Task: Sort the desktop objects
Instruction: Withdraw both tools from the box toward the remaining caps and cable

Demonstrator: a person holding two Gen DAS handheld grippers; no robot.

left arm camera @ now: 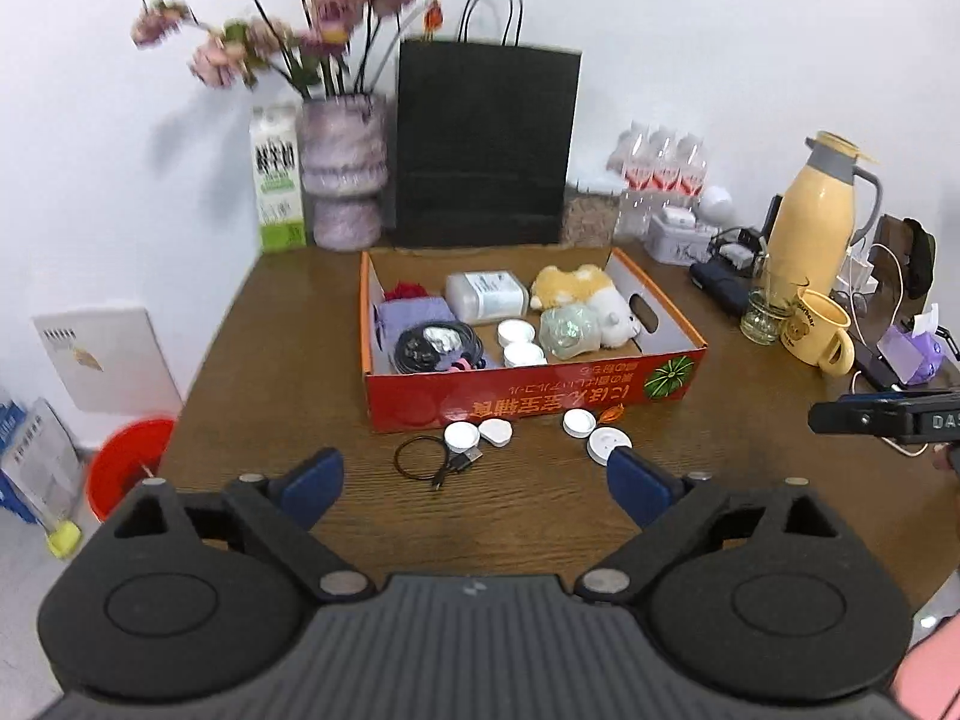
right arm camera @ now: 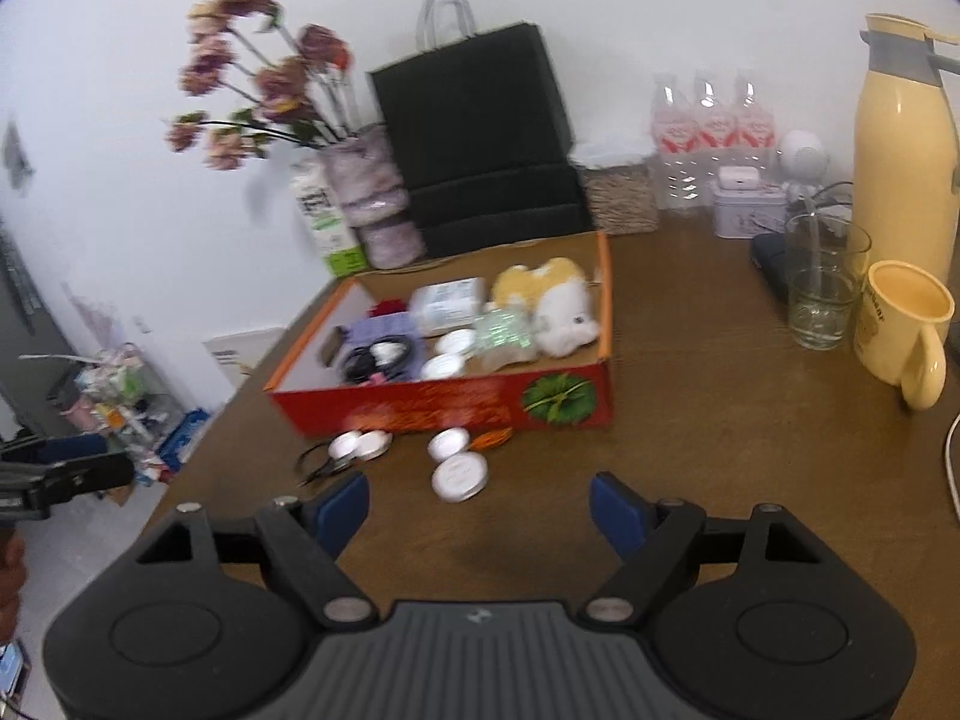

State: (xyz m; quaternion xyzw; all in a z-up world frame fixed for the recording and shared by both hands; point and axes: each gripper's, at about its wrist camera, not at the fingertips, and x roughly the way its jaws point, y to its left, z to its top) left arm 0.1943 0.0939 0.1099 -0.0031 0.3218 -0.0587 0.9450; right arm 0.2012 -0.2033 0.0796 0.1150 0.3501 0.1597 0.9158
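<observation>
On a brown wooden table (left arm camera: 288, 324), going left to right, a milk carton (left arm camera: 276, 180) and a vase of pink flowers (left arm camera: 342, 174) stand at the back, then a black paper bag (left arm camera: 486, 144). In front of the bag sits a red cardboard box (left arm camera: 528, 396), the likely sorting bin. It holds one purple cloth (left arm camera: 408, 312), one coiled black cable (left arm camera: 432, 345), one clear container (left arm camera: 486, 294), two white round tins (left arm camera: 519, 343), one green wrapped lump (left arm camera: 567, 330) and one plush toy (left arm camera: 594, 300).

Loose on the table just before the box lie one small black cable (left arm camera: 432, 459), then four more white discs: a touching pair (left arm camera: 477, 435), and a second pair (left arm camera: 594, 432) to the right with a small orange item (left arm camera: 612, 414) beside them.

Further right stand a glass (left arm camera: 762, 318), a yellow mug (left arm camera: 822, 330) and a yellow thermos (left arm camera: 816, 210).

The left gripper (left arm camera: 474, 480) hovers above the table with jaws spread wide and empty. The right gripper (right arm camera: 480, 510) is likewise released and holds nothing.

A good pickup would probably centre one disc between the fingers, approach low, and take the outer disc of a pair first so its neighbour is not knocked
</observation>
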